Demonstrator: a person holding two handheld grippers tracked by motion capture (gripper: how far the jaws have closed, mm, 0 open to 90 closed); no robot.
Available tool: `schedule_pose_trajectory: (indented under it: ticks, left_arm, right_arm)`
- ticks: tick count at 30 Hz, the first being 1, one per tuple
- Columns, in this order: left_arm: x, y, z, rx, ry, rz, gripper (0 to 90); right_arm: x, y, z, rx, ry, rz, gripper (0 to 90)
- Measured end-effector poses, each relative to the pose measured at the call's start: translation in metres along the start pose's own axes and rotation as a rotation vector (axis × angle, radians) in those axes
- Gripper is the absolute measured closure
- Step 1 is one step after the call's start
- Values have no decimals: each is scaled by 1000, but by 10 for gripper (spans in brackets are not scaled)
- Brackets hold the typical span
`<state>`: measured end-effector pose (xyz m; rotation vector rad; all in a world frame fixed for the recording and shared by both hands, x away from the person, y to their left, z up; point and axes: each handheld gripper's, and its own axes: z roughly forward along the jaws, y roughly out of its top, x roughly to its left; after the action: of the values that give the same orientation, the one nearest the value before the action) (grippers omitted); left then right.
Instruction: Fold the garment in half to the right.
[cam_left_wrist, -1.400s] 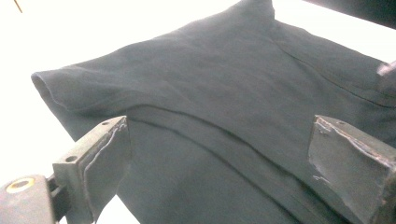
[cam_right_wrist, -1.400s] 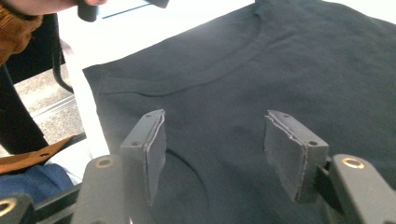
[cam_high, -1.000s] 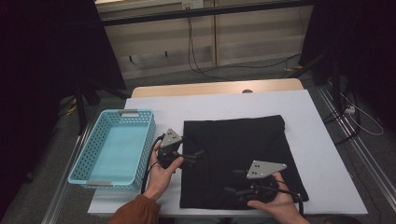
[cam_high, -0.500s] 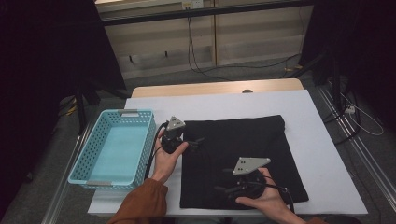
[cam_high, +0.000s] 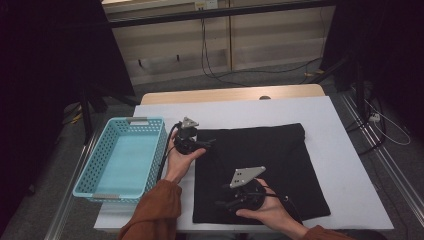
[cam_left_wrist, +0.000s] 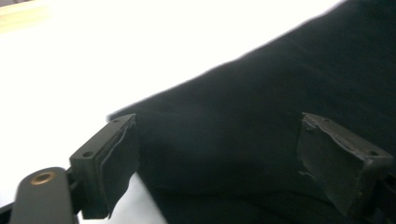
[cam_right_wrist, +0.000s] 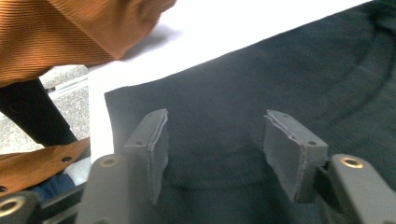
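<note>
At centre frame in the high view, a black cloth (cam_high: 260, 170) lies flat on the white table (cam_high: 345, 120), with a blue basket (cam_high: 125, 160) well to its left. The left gripper (cam_high: 207, 144) sits at the cloth's upper left corner, and the right gripper (cam_high: 222, 202) low on its left edge near the bottom of the frame. Both sets of jaws stand apart and have just been closing a little; cloth lies under and between them, but no pad presses on it yet.

The likely slip, as I judge it, is a shallow bite. The left gripper's near pad (cam_left_wrist: 116, 158) hangs right at the cloth's rim, so closing there could catch only a thin fold, or nothing, and the corner would drop on the lift. Uneven grips could also drag the cloth askew.

Seen from the left gripper view, the cloth's (cam_left_wrist: 261, 116) edge runs diagonally against bright table, a detail too small overhead. Upper left in the right gripper view, an orange sleeve (cam_right_wrist: 70, 32) shows, with the cloth's (cam_right_wrist: 280, 74) corner just beyond the right gripper's (cam_right_wrist: 215, 149) jaws. Basket and whole layout appear from above.
</note>
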<state>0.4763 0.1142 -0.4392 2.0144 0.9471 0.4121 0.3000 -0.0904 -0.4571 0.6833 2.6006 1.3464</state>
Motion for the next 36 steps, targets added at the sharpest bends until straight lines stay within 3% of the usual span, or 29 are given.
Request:
schedule_pose_trajectory:
  ticks: [2,4,8,11,15,20,27,30,33,36]
  left_arm:
    - [4,-1,2,1,10,-39,214]
    - [5,0,3,26,30,-15,235]
    - [13,0,6,25,40,-55,250]
    - [18,-2,12,51,60,-62,255]
    - [23,-2,15,51,53,-87,311]
    - [25,-1,23,64,70,-94,288]
    - [33,-6,30,69,74,-144,321]
    - [34,-6,31,68,86,-136,350]
    - [31,-6,31,81,101,-95,377]
    - [30,-6,31,75,72,-94,468]
  right_arm:
    - [2,0,3,9,-2,-5,468]
    - [5,-1,8,30,6,-13,475]
    - [7,-2,12,61,7,-31,475]
    - [5,-3,13,70,14,-30,474]
    - [4,-4,14,71,18,-37,470]
    - [5,-4,14,69,18,-37,465]
    - [4,-6,14,61,24,-33,461]
    - [4,-6,14,58,24,-39,460]
    - [5,-7,14,57,22,-39,457]
    - [5,-7,14,55,20,-42,457]
